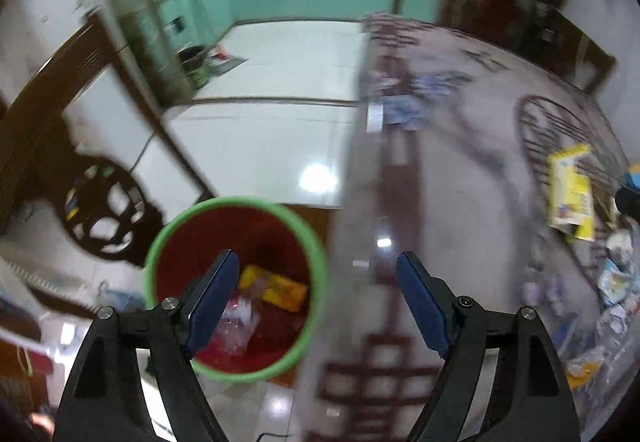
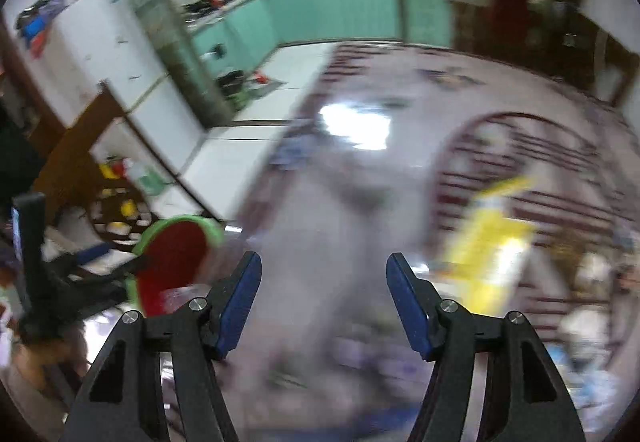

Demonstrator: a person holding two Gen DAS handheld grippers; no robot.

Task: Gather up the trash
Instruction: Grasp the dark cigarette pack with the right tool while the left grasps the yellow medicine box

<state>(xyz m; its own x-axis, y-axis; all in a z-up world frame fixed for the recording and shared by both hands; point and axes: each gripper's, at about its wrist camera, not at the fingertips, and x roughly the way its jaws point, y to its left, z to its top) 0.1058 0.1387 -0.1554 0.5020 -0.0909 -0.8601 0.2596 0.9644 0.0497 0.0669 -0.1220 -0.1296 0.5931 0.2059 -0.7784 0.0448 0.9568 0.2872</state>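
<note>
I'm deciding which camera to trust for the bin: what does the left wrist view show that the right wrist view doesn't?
Only the left wrist view looks down into the green-rimmed red trash bin, showing a yellow wrapper and a crumpled clear plastic bag inside, below the open left tool. Only the right wrist view shows the open right tool and the bin from the side, contents hidden. Both share the bin, the glossy patterned tabletop and a yellow packet lying on it.

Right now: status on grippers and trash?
Left gripper open, empty, by the bin. Right gripper open, empty. Yellow wrapper on table. Nothing blocking.
</note>
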